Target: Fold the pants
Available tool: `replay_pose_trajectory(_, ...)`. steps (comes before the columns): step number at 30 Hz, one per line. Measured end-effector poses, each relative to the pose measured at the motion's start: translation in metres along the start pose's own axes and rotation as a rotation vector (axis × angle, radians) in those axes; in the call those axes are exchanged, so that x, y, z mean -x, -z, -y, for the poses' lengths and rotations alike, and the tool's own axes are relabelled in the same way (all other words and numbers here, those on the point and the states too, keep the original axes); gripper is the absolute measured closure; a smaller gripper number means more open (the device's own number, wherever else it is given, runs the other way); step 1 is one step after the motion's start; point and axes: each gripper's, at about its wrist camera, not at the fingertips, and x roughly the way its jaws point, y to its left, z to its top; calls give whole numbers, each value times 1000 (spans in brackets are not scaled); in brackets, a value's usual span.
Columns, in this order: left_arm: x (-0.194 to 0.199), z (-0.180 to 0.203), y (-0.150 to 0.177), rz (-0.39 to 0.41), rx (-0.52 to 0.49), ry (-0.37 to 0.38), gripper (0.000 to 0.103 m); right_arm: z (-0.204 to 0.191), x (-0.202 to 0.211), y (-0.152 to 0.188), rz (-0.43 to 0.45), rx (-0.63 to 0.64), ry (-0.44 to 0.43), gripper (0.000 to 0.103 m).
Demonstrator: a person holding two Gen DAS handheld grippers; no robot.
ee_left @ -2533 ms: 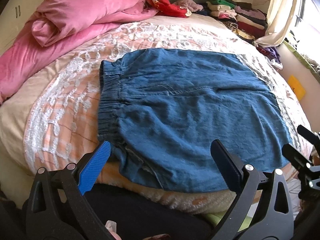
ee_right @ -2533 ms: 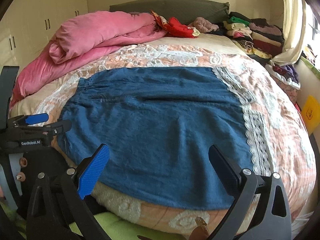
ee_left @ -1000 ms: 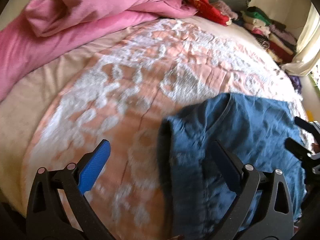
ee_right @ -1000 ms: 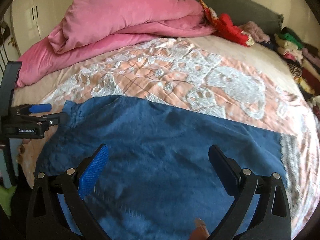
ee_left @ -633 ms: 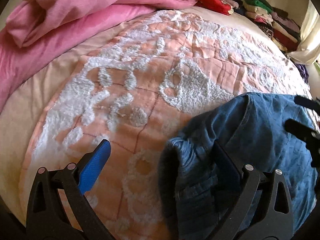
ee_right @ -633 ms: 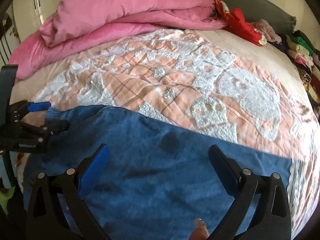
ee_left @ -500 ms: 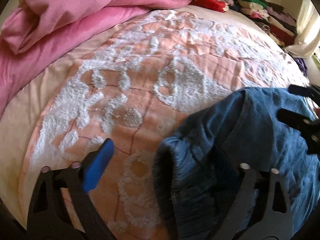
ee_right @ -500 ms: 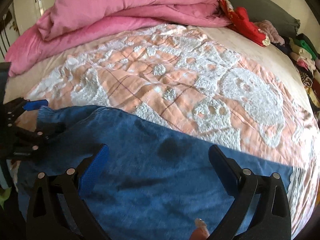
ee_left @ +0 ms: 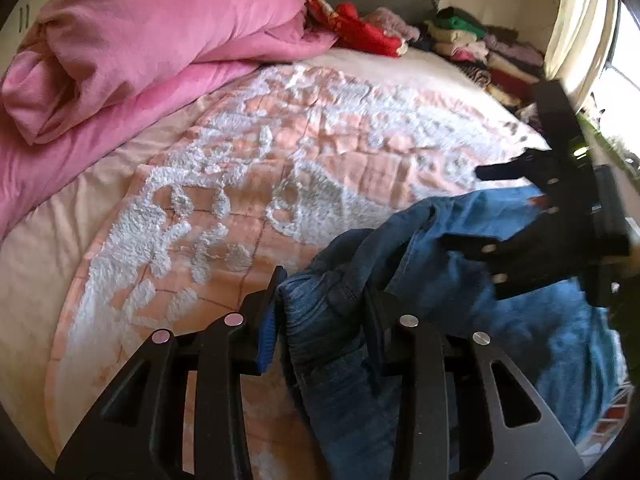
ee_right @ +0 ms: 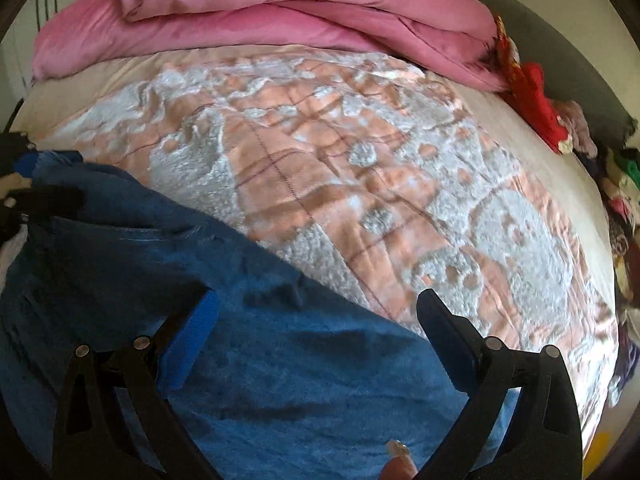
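Two grippers work one pair of blue denim pants (ee_left: 472, 280) on the bed's peach-and-white bedspread (ee_left: 280, 168), and the change since a moment ago is on the left. The left gripper (ee_left: 320, 320), whose jaws stood wide around the gathered waistband a second ago, has just been closing; in the left wrist view its blue pad and black pad now press on a thick bunch of the waistband corner, so that corner is caught. The cloth there has bunched and lifted off the bedspread, where before it lay flat. Seen from that same view, the right gripper (ee_left: 516, 204) sits toward 3 o'clock, over the far part of the garment. In its own view the right gripper (ee_right: 316, 332) has its fingers well apart, with denim lying beneath and between them but neither pad visibly pressing, so it reads as open and not holding; the pants (ee_right: 260, 380) fill the lower left of that picture from 6 to 9 o'clock. A pink duvet (ee_left: 140, 48) is heaped at 11 o'clock, and stacked clothes (ee_left: 472, 48) lie at 1 o'clock. My judgement: with one corner secured, the fold can begin only once the right side takes its own hold, otherwise the cloth would drag unevenly.
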Motion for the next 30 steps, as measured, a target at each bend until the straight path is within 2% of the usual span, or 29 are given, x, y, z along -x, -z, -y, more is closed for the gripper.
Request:
replay_pose_trajectory(2,7,3,1,13,-10,14,76,-4,-2,-1,1,20,-6,9)
replay_pose_trajectory(3,11,5,2,18,-14,23,77,-5,-2,-1,4,23,-23,24)
replay_pose_trajectory(4,13,7,3,20,-17,31,78,-6,-1,0,8,15,-60,33)
replay_pose_trajectory(5,15,7,5,20,-19,35,78,-8,2,0,14,5,-96,53)
replay_pose_trajectory(6,17,7,7,20,-19,34,78,-9,5,3,25,-5,-130,64)
replay_pose_trajectory(7,17,7,8,22,-18,32,78,-11,9,4,35,-6,-140,69)
replay_pose_trajectory(8,18,7,9,23,-19,28,78,-14,16,8,51,-4,-141,79)
replay_pose_trajectory(9,20,6,10,27,-21,22,78,-16,22,11,63,-3,-139,83)
replay_pose_trajectory(16,46,20,15,82,-67,17,78,-14,94,49,212,-126,-189,88)
replay_pose_trajectory(23,83,38,38,135,-114,30,78,-48,171,103,331,-172,-258,91)
replay_pose_trajectory(30,106,46,69,112,-138,75,78,-96,198,154,344,-225,-337,91)
